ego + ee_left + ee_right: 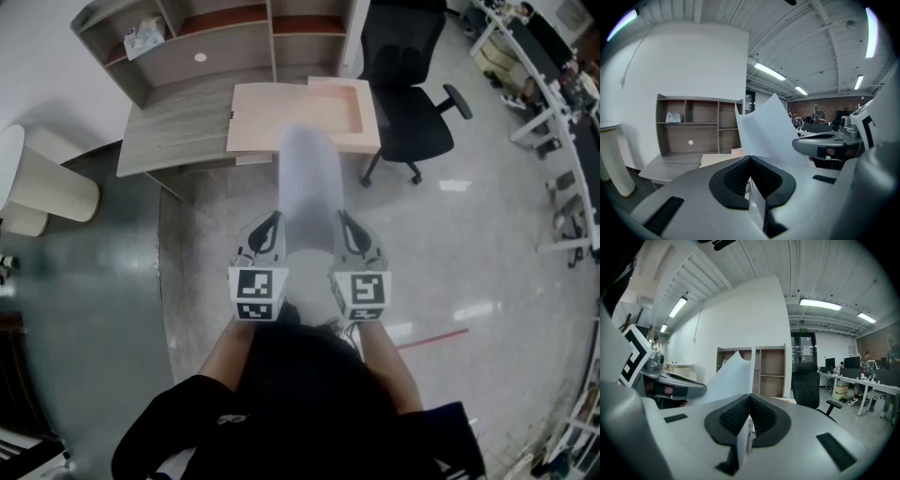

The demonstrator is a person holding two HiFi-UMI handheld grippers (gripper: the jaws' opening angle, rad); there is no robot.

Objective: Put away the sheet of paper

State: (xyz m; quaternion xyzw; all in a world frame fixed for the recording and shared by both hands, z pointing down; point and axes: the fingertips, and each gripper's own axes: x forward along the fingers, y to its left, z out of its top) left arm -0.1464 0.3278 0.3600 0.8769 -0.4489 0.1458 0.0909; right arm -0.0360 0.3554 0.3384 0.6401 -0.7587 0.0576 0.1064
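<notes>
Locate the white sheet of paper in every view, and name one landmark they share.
Head view: the white sheet of paper, blurred, at centre.
Left gripper view: the sheet rises right of centre from the jaws.
Right gripper view: the sheet rises left of centre from the jaws.
Shared landmark: the grey wooden shelf unit behind it.

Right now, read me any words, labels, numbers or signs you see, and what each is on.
Nothing is readable.
No words on the marker cubes, only black-and-white square patterns.
Too small to read: green sign above the door.
Blurred: print on the packet on the shelf.
No print visible on the sheet of paper.
</notes>
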